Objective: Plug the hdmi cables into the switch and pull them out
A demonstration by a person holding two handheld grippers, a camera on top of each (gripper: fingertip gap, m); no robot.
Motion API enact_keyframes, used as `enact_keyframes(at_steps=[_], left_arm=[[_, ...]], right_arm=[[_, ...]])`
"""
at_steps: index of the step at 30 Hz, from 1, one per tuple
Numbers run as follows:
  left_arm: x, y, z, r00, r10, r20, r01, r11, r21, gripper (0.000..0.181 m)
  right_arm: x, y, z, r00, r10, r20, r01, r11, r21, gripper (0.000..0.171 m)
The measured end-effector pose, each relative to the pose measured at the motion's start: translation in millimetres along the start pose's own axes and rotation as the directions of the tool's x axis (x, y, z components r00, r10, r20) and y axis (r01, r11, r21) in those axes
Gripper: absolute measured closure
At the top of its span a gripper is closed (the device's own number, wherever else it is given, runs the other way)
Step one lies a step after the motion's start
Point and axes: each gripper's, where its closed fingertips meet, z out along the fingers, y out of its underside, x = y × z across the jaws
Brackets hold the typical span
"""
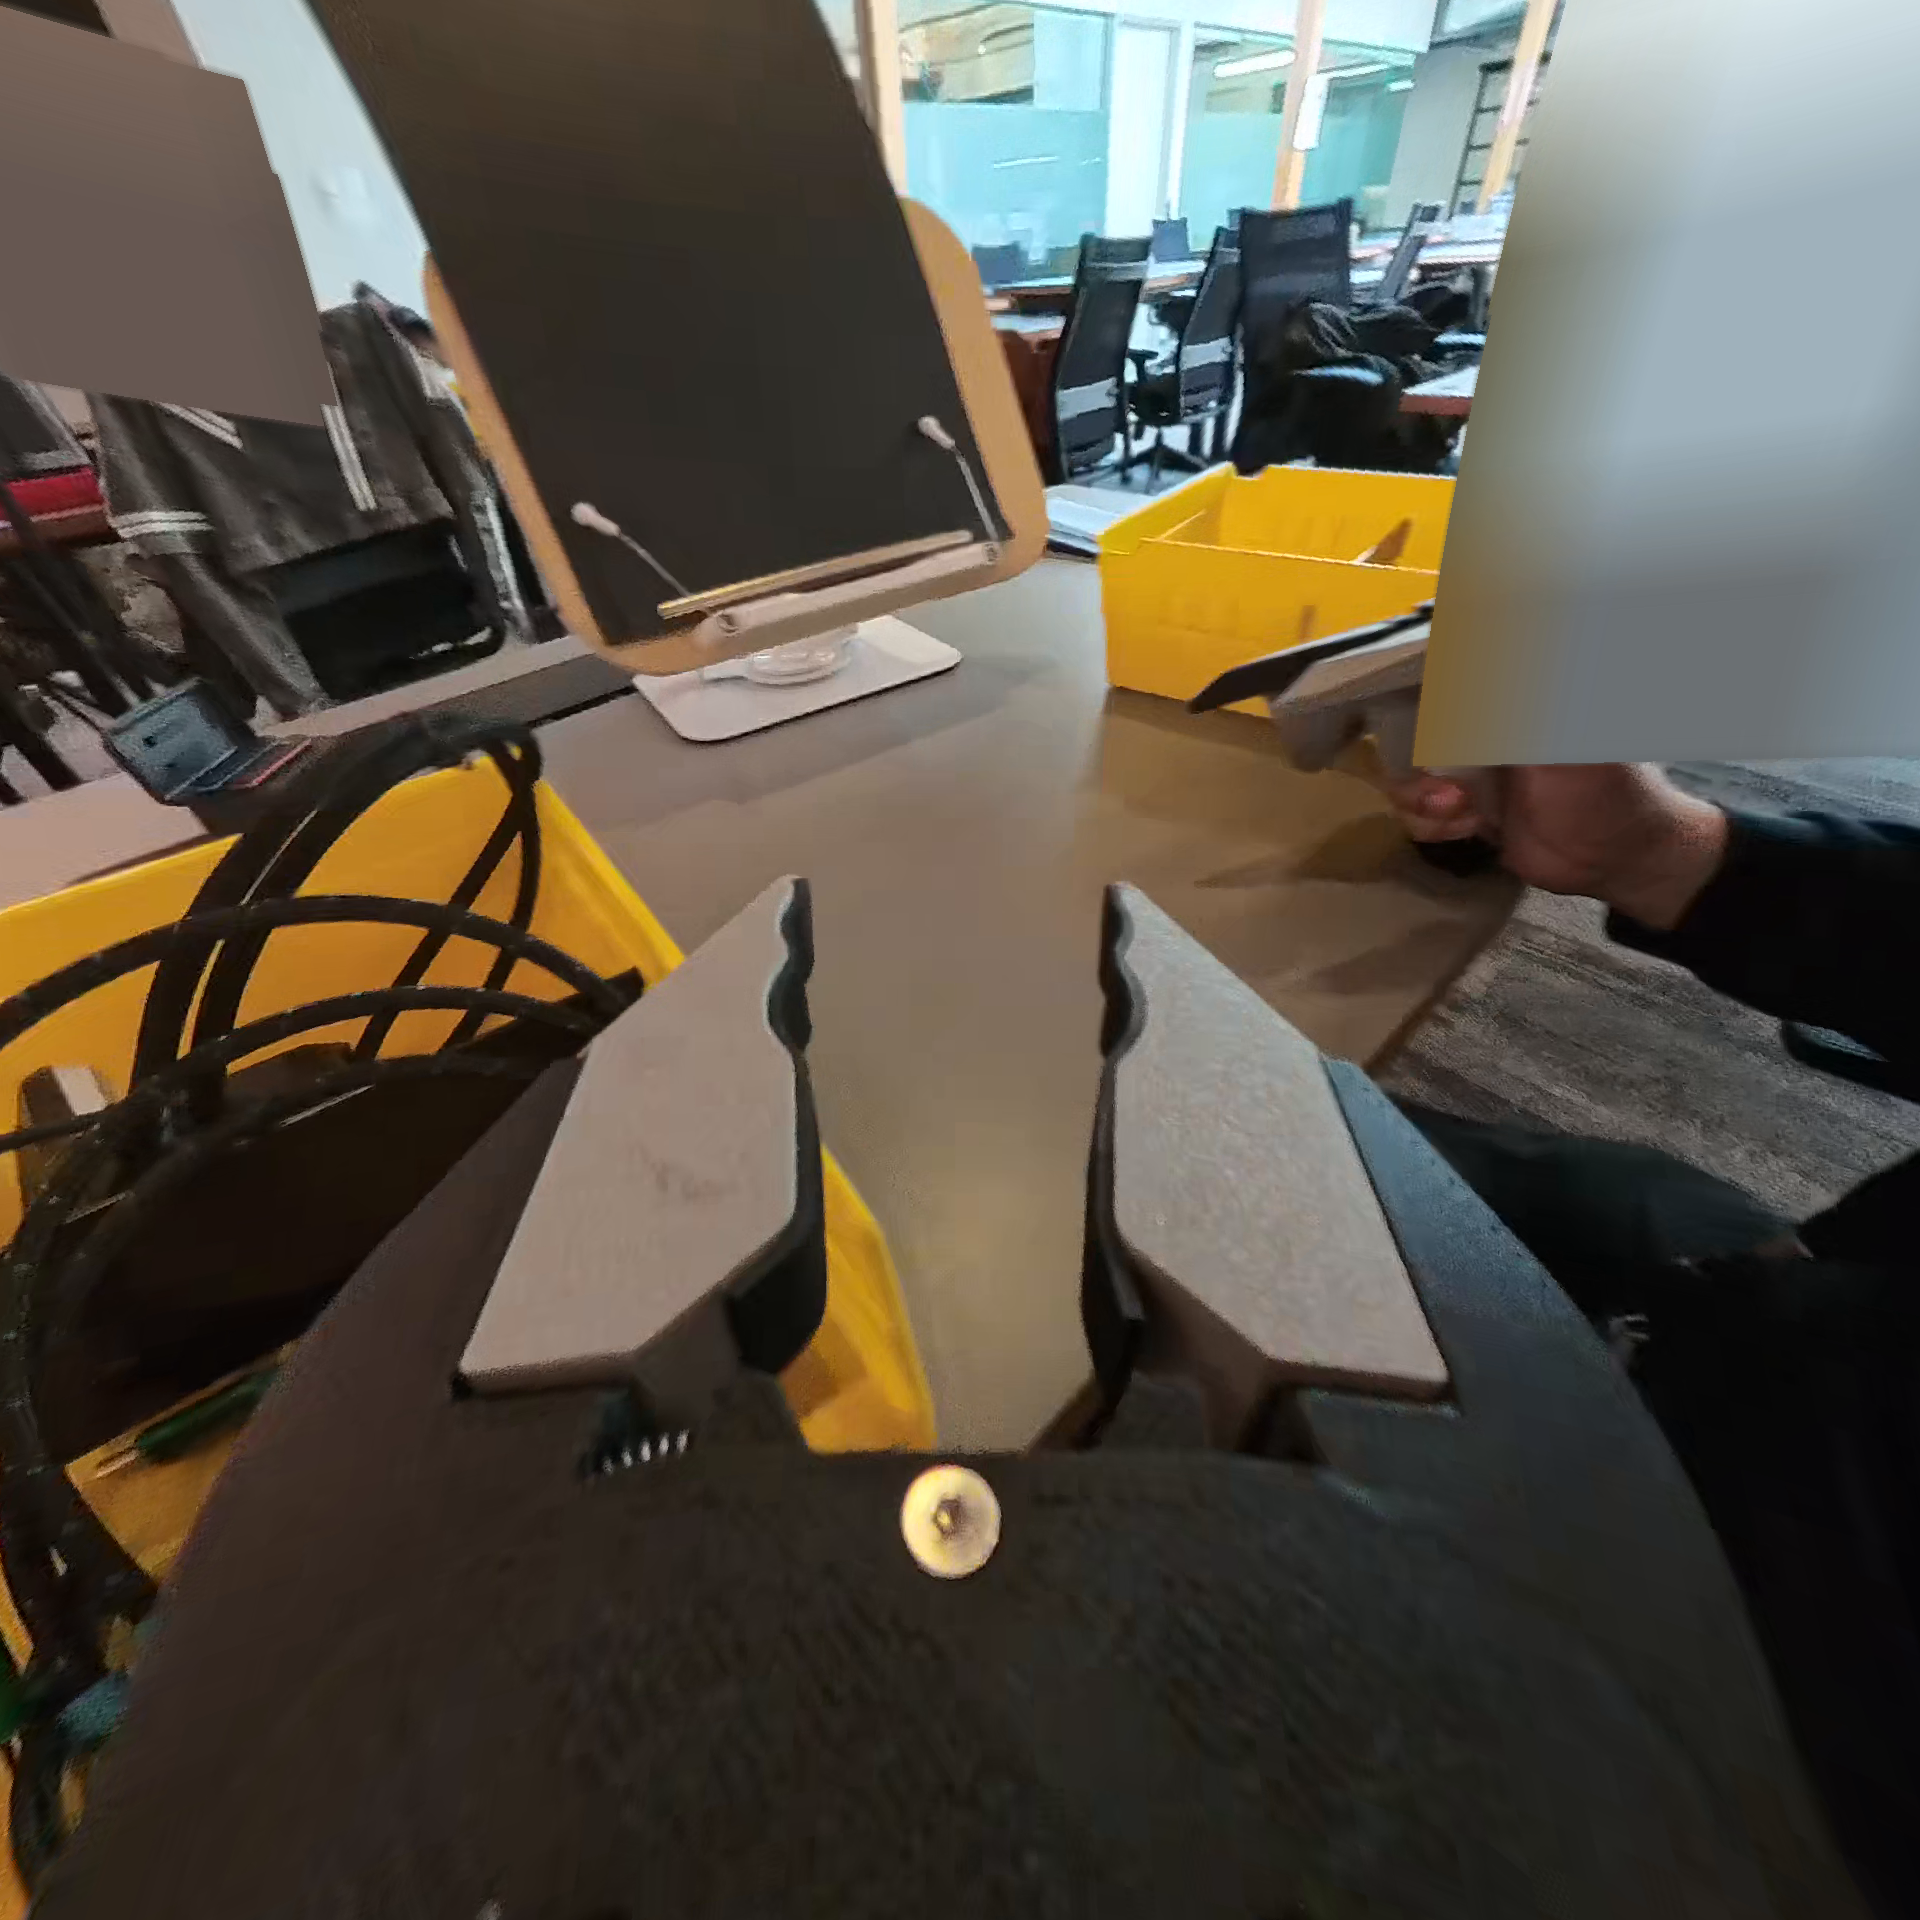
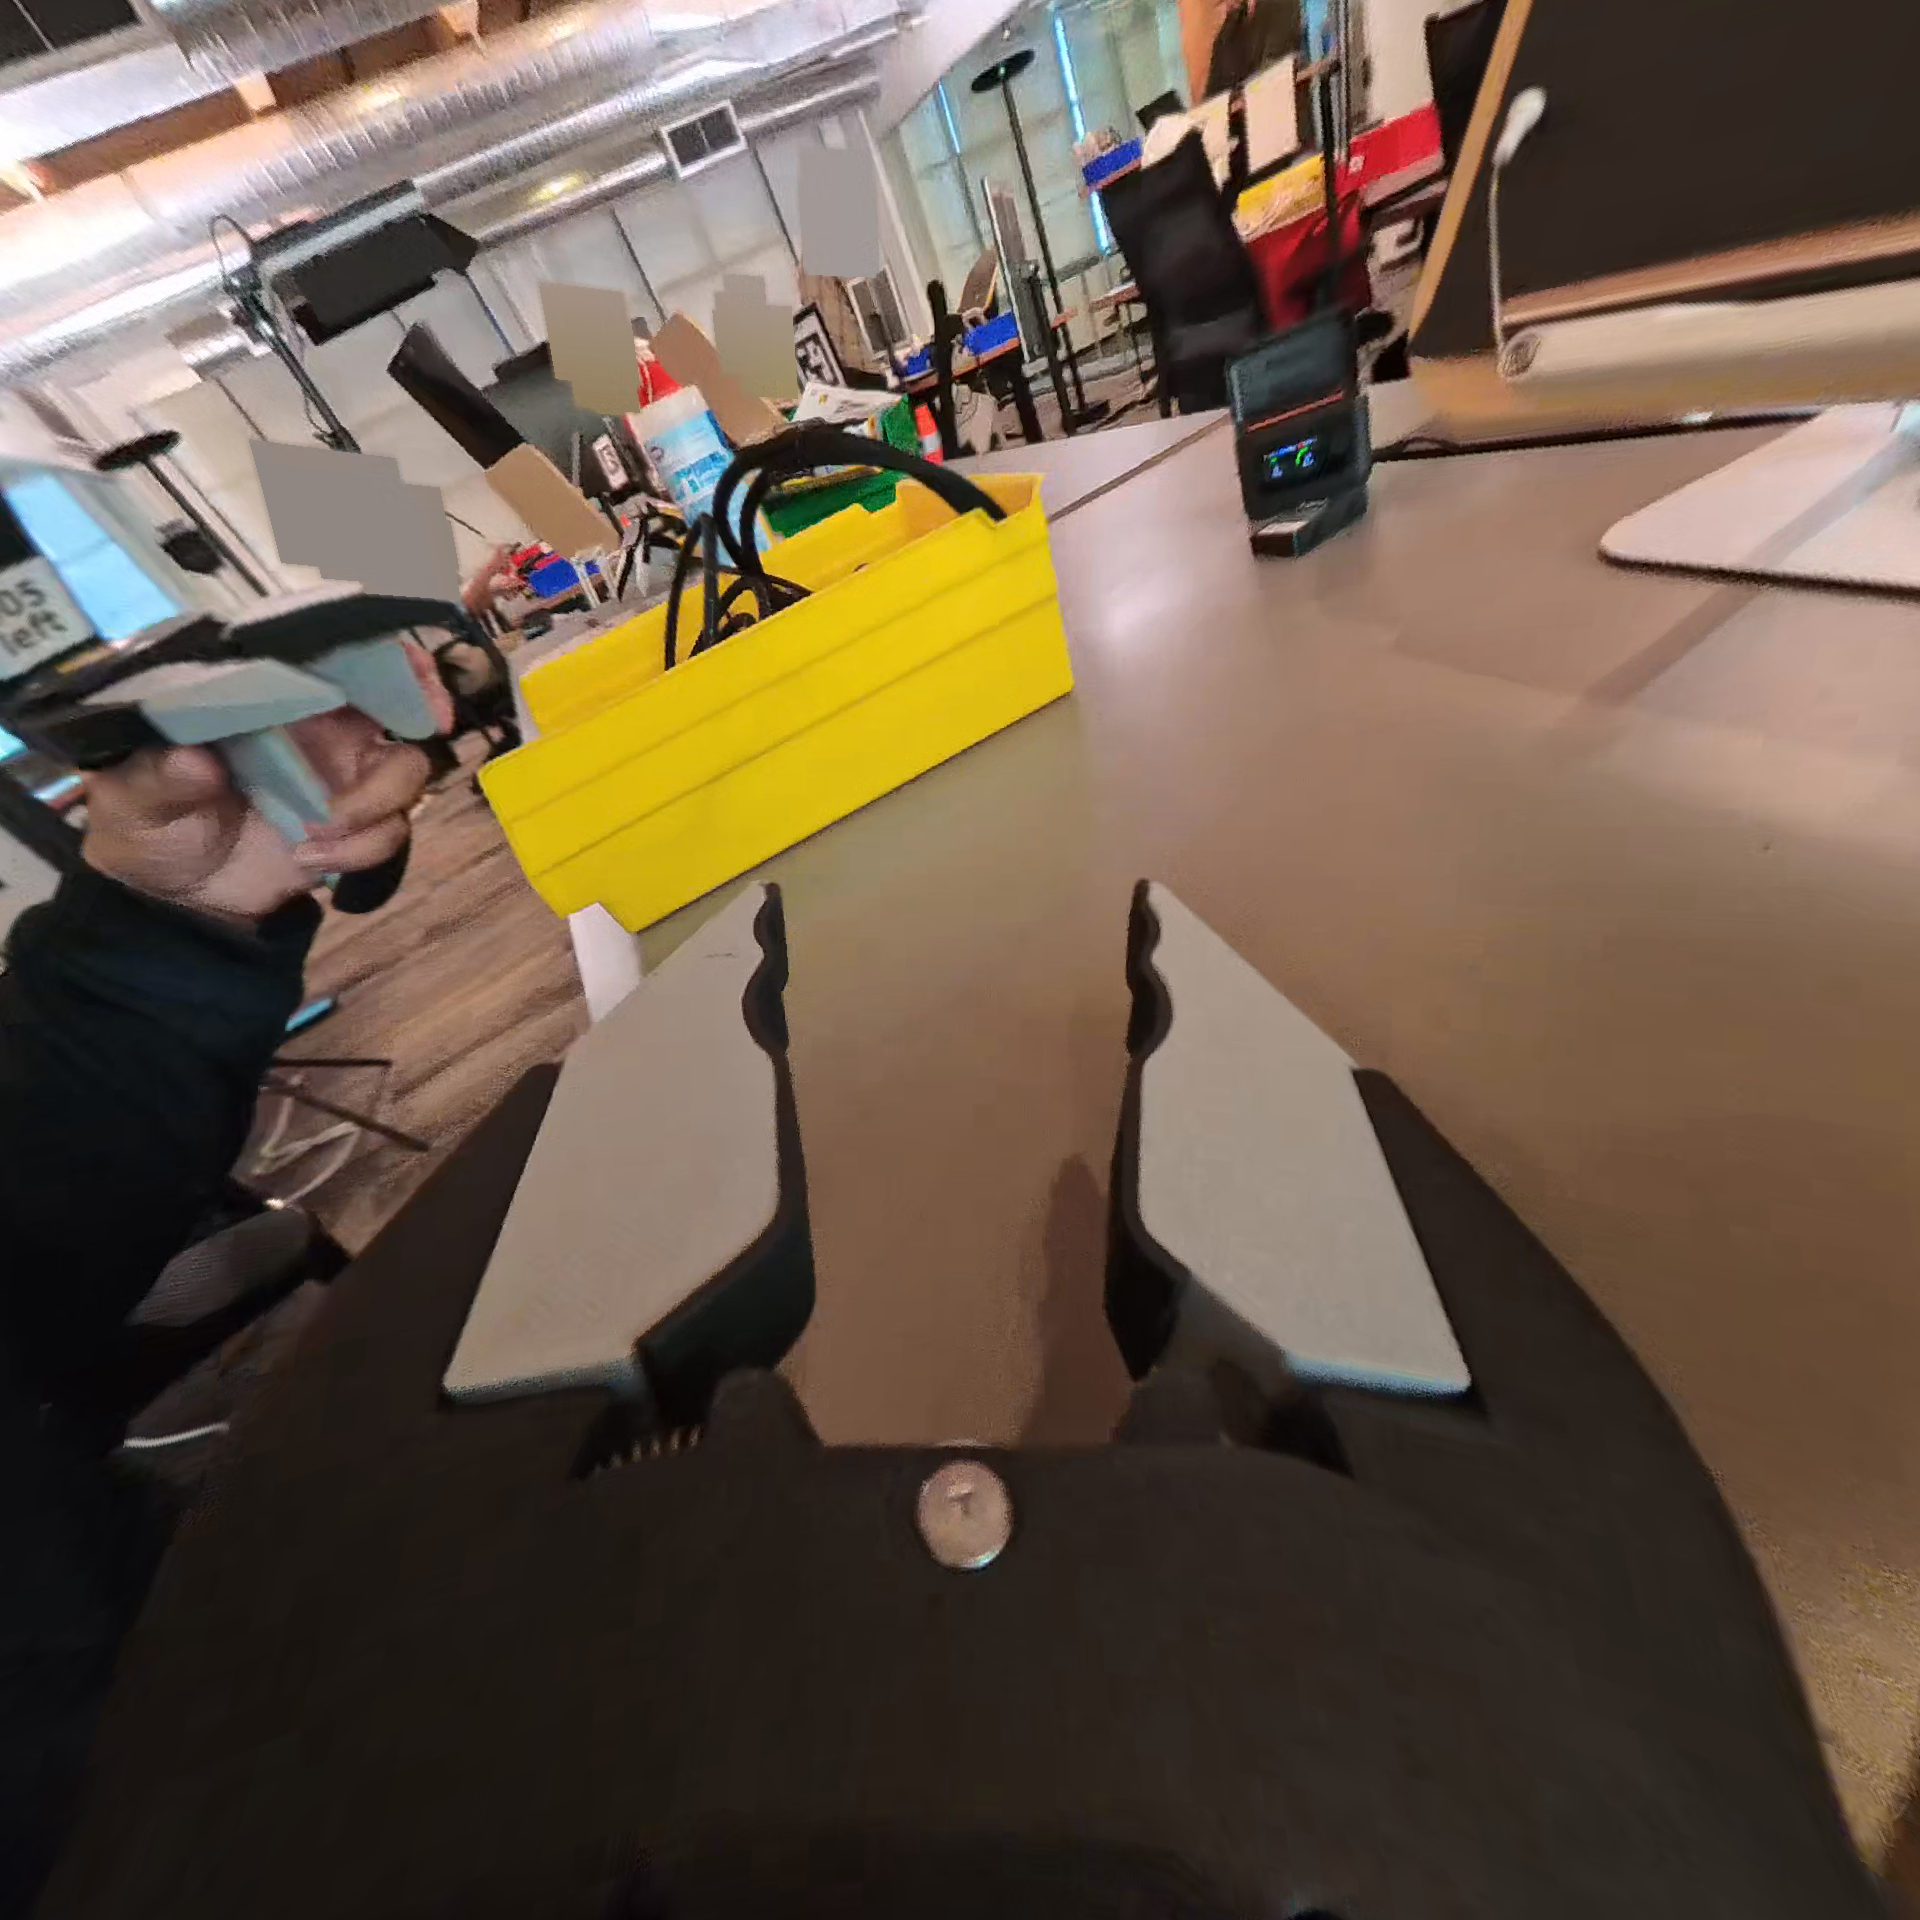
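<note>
Hovering empty with fingers spread above the table [image 2: 1403, 831], the left gripper [image 1: 956, 977] and right gripper [image 2: 956, 966] are readying to fetch the HDMI cables [image 2: 748, 520], coiled in the yellow bin [image 2: 790, 717] at eleven o'clock.

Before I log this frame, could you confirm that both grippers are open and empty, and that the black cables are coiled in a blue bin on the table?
Not quite: the bin holding the black cables is yellow, not blue, as the right wrist view shows. The rest holds: the left gripper and right gripper are both open and empty over the table.
</note>
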Motion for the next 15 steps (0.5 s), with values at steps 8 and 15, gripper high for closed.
enact_keyframes(at_steps=[8,15], left_arm=[[26,-28,-51,0.975,0.180,0.132,-0.177,0.983,-0.038,0.133],[47,-57,-72,0.986,0.148,0.072,-0.154,0.984,0.084,0.126]], right_arm=[[4,2,0,0.997,0.074,0.009,-0.074,0.997,-0.014,0.090],[-7,12,3,0.998,-0.056,-0.015,0.055,0.995,-0.079,0.093]])
